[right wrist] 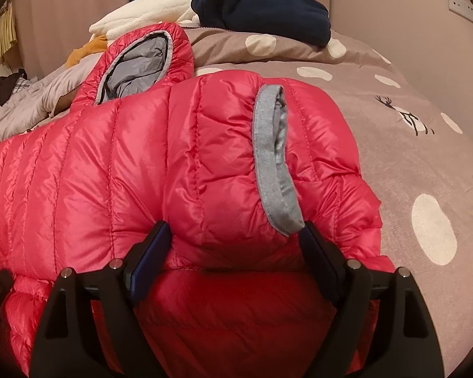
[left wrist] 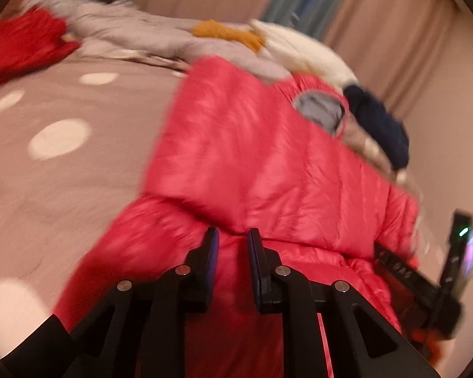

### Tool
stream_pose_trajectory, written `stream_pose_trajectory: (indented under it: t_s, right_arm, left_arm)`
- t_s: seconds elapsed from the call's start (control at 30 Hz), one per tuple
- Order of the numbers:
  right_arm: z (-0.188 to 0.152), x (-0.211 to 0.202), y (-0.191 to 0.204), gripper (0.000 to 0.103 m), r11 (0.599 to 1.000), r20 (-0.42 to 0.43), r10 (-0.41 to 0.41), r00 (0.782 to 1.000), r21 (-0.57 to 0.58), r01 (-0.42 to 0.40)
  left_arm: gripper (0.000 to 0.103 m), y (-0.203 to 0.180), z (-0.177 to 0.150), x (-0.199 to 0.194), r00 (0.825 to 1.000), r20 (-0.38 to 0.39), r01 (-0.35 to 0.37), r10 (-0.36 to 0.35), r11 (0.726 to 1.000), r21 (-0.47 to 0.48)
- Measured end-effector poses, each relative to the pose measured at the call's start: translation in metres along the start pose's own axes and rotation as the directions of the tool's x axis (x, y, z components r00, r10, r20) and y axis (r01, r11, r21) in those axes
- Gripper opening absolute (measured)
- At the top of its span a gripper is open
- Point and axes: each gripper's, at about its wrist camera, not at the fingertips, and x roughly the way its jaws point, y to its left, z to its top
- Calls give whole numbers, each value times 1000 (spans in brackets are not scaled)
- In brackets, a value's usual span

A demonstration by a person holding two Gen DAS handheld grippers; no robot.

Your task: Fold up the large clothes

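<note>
1. The left gripper sits low over a fold of the red down jacket. Its jaws are nearly together with only a narrow gap, and red fabric lies behind that gap. The view is blurred, so I cannot tell whether the pads actually pinch cloth.

2. The right gripper is spread wide around a puffed sleeve end of the jacket, with its grey cuff just beside one fingertip. The padding bulges between the pads and brushes them, but they do not look to be squeezing it, so I read this tool as released.

3. To do this step well, I judge that each hand should take a firm bite of the thin shell rather than the slippery puff. The sleeve should lie flat across the body, and trapped air should be pressed out before the next fold, or the down will spring back open.

4. The jacket lies on a bed, on a taupe duvet cover with white dots and a small deer print. Its grey-lined hood points towards the far end.

5. Further off lie a dark navy garment, a cream fleece, a mustard piece and a pale grey jacket. Another red garment lies at the far left.

6. Beige curtains close the room behind.
</note>
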Motion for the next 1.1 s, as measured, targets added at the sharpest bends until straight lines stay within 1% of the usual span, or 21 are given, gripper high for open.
stream_pose_trajectory:
  t_s: [0.03, 0.07, 0.1, 0.13, 0.17, 0.2, 0.27, 0.33, 0.4, 0.43, 0.47, 0.53, 0.57, 0.6, 0.63, 0.77, 0.83, 0.9, 0.93, 1.03, 1.1]
  right_arm:
    - [0, 0, 0, 84, 1000, -1, -1, 1000, -2, 1]
    - [0, -1, 1, 85, 1000, 0, -5, 1000, -6, 5]
    - [0, -1, 2, 85, 1000, 0, -9, 1000, -10, 9]
    - [0, -1, 3, 85, 1000, 2, -14, 1000, -16, 14]
    - [0, -1, 4, 86, 1000, 2, -17, 1000, -19, 17]
    - [0, -2, 4, 86, 1000, 3, -16, 1000, -18, 16]
    - [0, -1, 4, 86, 1000, 4, -16, 1000, -17, 16]
    - [0, -1, 4, 86, 1000, 2, -21, 1000, -23, 21]
    - [0, -1, 3, 87, 1000, 8, -14, 1000, -18, 14]
    - [-1, 0, 1, 87, 1000, 6, -5, 1000, -10, 5]
    - [0, 0, 0, 87, 1000, 3, -4, 1000, -9, 4]
    - [-1, 0, 3, 87, 1000, 7, -17, 1000, -19, 17]
    - [-1, 0, 3, 87, 999, 9, -24, 1000, -23, 24]
    - [-1, 0, 5, 87, 999, 8, -30, 1000, -26, 30]
    - [-1, 1, 6, 87, 999, 4, -37, 999, -31, 37]
    - [0, 2, 11, 87, 996, -2, -69, 998, -53, 69]
    - [0, 3, 11, 87, 995, -2, -78, 997, -57, 77]
    - [0, 3, 12, 87, 994, -2, -86, 996, -63, 86]
    - [0, 3, 12, 87, 994, -2, -87, 996, -63, 87]
    - [0, 3, 11, 88, 995, -2, -82, 997, -58, 82]
    - [0, 3, 9, 88, 996, 0, -77, 997, -53, 77]
  left_arm:
    - [29, 7, 2, -10, 999, 31, -18, 20, 999, -48]
    - [38, 9, 7, -14, 998, 34, -52, 55, 996, -70]
    - [38, 10, 12, -19, 996, 31, -82, 85, 993, -88]
    - [38, 9, 17, -25, 996, 41, -81, 85, 992, -99]
    - [38, 6, 20, -34, 995, 76, -64, 71, 994, -88]
    - [38, 3, 21, -39, 992, 96, -76, 81, 995, -62]
    - [38, -5, 21, -47, 983, 109, -149, 148, 989, 2]
    - [38, -7, 18, -51, 982, 103, -161, 158, 986, 28]
    - [38, -5, 16, -53, 990, 83, -118, 115, 993, 30]
    - [38, -5, 15, -54, 992, 69, -109, 107, 994, 29]
    - [38, -4, 15, -54, 992, 54, -117, 115, 993, 31]
    - [38, -5, 16, -57, 986, 37, -162, 160, 986, 50]
    - [38, -4, 14, -62, 980, 45, -195, 192, 979, 61]
    - [38, -3, 12, -66, 978, 52, -207, 204, 976, 63]
    - [38, -1, 12, -70, 978, 55, -205, 202, 977, 59]
    - [41, 10, 14, -85, 990, 29, -136, 135, 990, 20]
    - [45, 12, 16, -91, 990, 47, -136, 135, 991, 18]
    - [52, 14, 19, -98, 986, 65, -152, 151, 988, 11]
    - [53, 16, 20, -102, 985, 73, -157, 157, 988, -1]
    - [60, 19, 26, -109, 985, 92, -140, 143, 989, -39]
    - [69, 20, 28, -112, 985, 102, -135, 141, 989, -59]
